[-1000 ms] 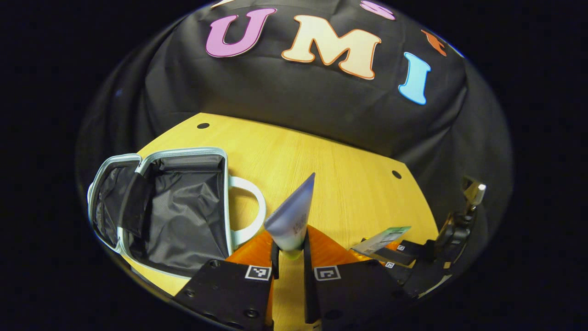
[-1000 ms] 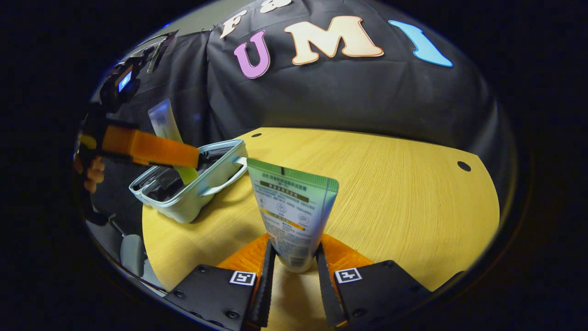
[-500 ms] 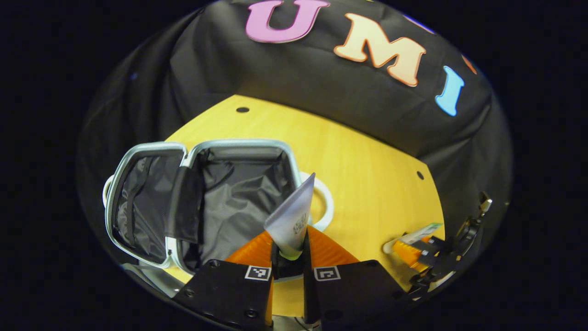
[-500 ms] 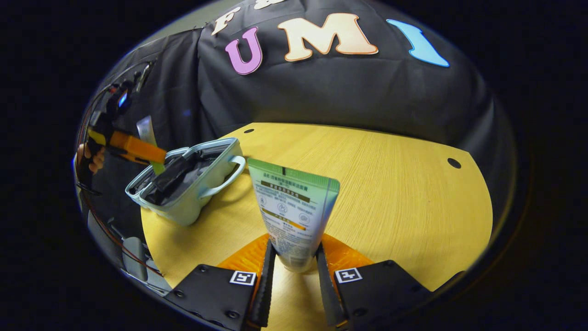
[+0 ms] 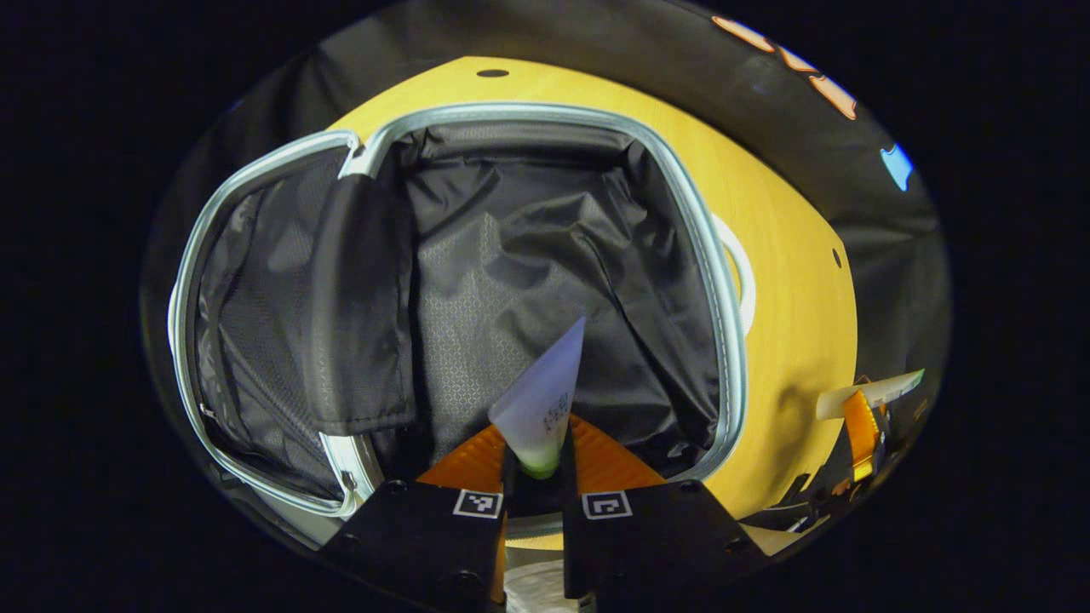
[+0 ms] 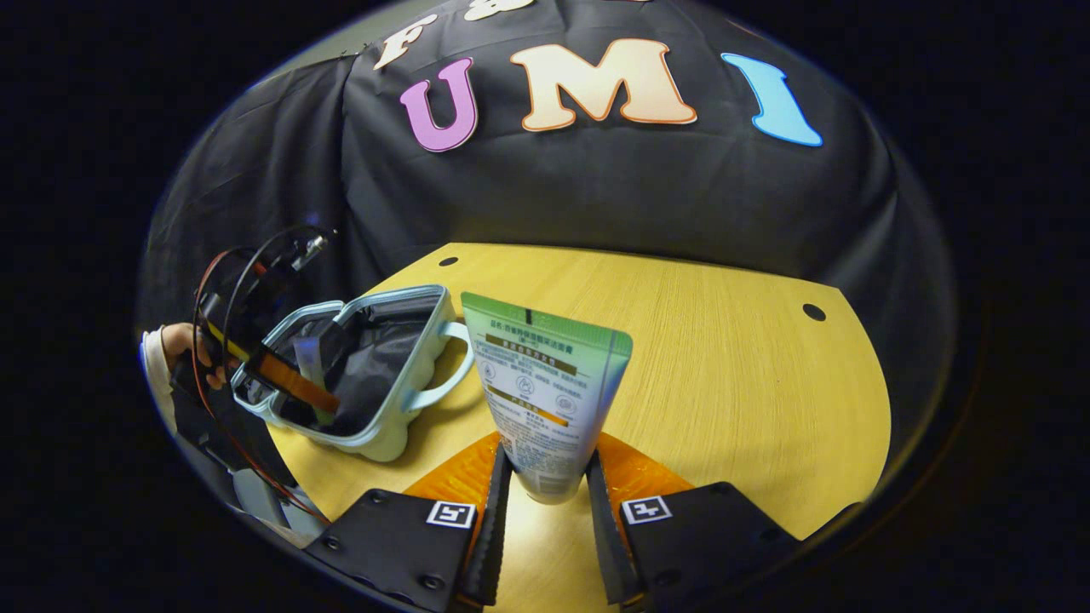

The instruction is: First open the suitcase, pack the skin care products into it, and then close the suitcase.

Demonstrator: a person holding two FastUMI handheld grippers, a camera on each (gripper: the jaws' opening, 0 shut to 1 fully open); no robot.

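Suitcase (image 5: 545,255) open, rim clear | left gripper (image 5: 538,464) clamps pale tube (image 5: 545,392) over lining | right gripper (image 6: 545,494) clamps green tube (image 6: 545,383)

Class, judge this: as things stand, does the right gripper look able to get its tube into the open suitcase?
Probably yes. The suitcase lies open, but the left gripper with its own tube is inside; the right gripper, shut on the green tube, may need to wait.

Printed lines and small round icons cover the green-topped tube (image 6: 545,400), too small to read; square markers (image 6: 450,514) carry no text.
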